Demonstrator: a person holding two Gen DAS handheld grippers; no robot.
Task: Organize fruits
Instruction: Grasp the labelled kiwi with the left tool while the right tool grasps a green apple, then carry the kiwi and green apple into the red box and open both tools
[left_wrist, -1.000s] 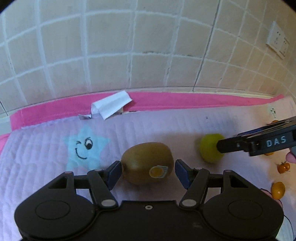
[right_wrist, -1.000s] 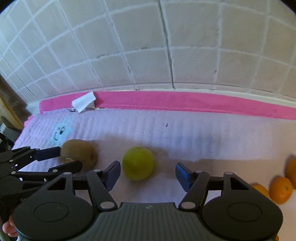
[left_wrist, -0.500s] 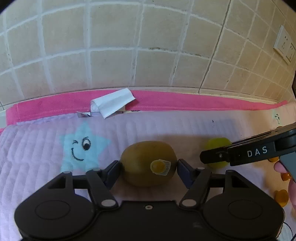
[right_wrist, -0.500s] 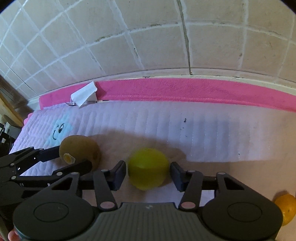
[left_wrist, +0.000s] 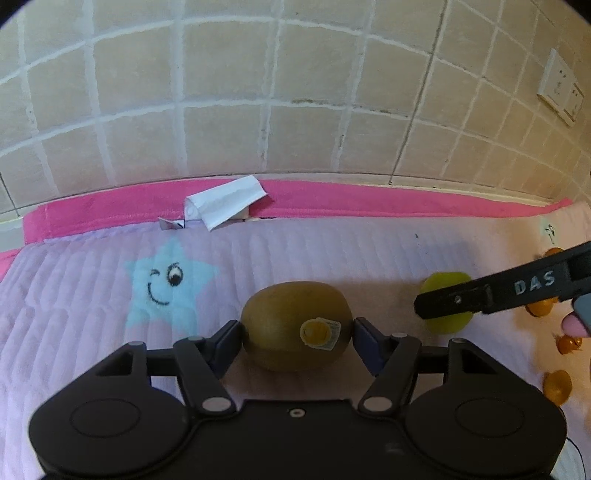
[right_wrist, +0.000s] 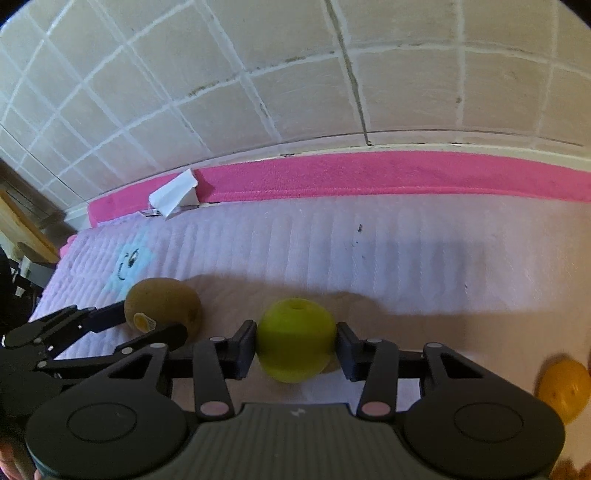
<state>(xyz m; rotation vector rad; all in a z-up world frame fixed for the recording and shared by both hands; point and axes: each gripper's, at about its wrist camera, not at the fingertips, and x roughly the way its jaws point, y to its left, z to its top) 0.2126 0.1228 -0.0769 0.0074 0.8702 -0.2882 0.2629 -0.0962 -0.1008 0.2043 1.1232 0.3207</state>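
Having been closed in from open since a second ago, the left gripper is clamped on the brown oval stickered kiwi while the right gripper's jaws are closing onto the round green fruit, so both are readied for lifting.

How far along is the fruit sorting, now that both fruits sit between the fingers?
Nothing looks sorted yet. In hand: the left gripper grips the brown fuzzy stickered kiwi, and the right gripper is closing on the round green fruit; both rest on the quilted pink mat. Left: small orange fruits lie scattered at the right.
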